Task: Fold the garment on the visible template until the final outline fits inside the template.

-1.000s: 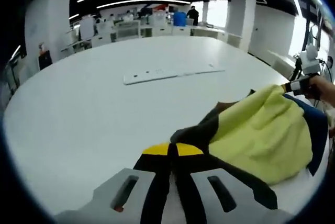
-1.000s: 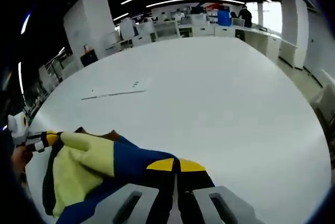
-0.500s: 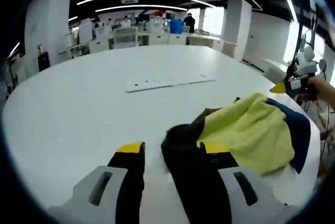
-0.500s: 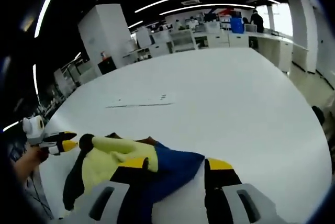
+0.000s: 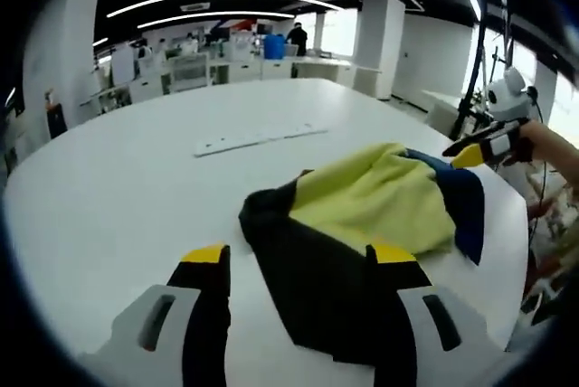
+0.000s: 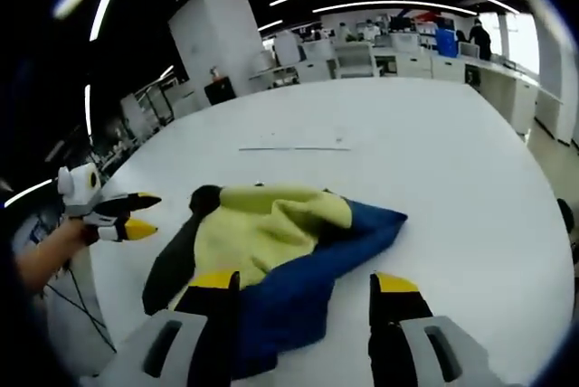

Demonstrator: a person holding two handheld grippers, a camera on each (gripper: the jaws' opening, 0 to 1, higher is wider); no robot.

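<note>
Black, yellow and blue, the garment lies crumpled on the white desk. In the left gripper view the left gripper has its jaws spread wide, gripping nothing; the right jaw overlaps black cloth. In the right gripper view the right gripper likewise gapes wide over blue fabric. The long white strip beyond is hard to identify.

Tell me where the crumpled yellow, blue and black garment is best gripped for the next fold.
Probably the blue corner of the crumpled yellow, blue and black garment: it lies flat and pointed on the white table, clear of the bunched middle. The right gripper, jaws open, could come from that side.
</note>
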